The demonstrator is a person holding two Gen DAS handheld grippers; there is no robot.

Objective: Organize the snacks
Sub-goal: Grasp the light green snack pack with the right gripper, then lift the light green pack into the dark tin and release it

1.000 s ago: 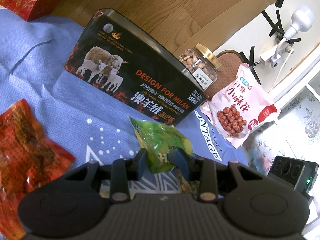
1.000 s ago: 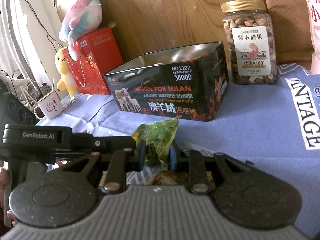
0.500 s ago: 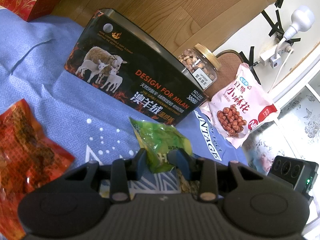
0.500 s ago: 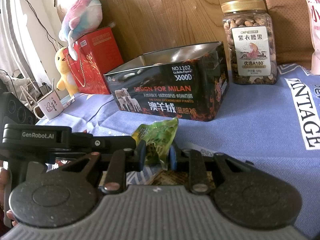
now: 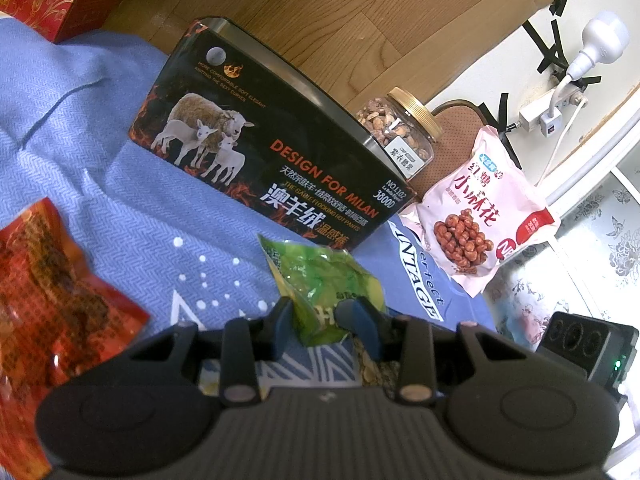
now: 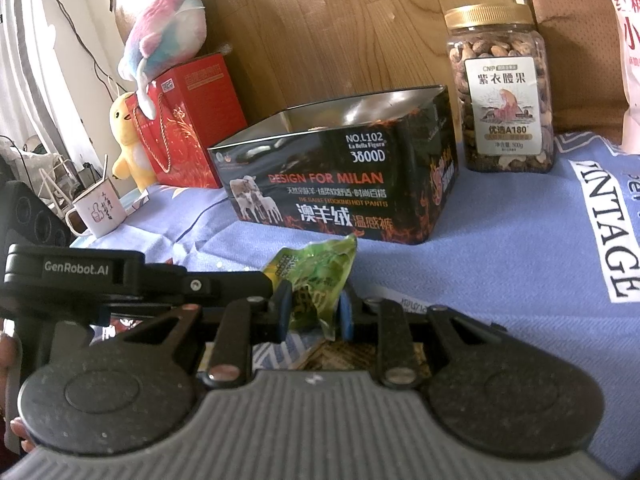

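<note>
Green snack packet (image 5: 326,280), black tin (image 5: 256,168) behind, nut jar (image 6: 502,92)

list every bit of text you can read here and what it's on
"DESIGN FOR MILAN", "NO.L102", "3800D": tin
"GenRobot.AI": left gripper
"CNP", "紫衣腰果", "优选A180": nut jar
"小麻花": pink bag
"NTAGE", "erfect": blue cloth
Small print on the tin, jar, green packet and mug: too small to read.
</note>
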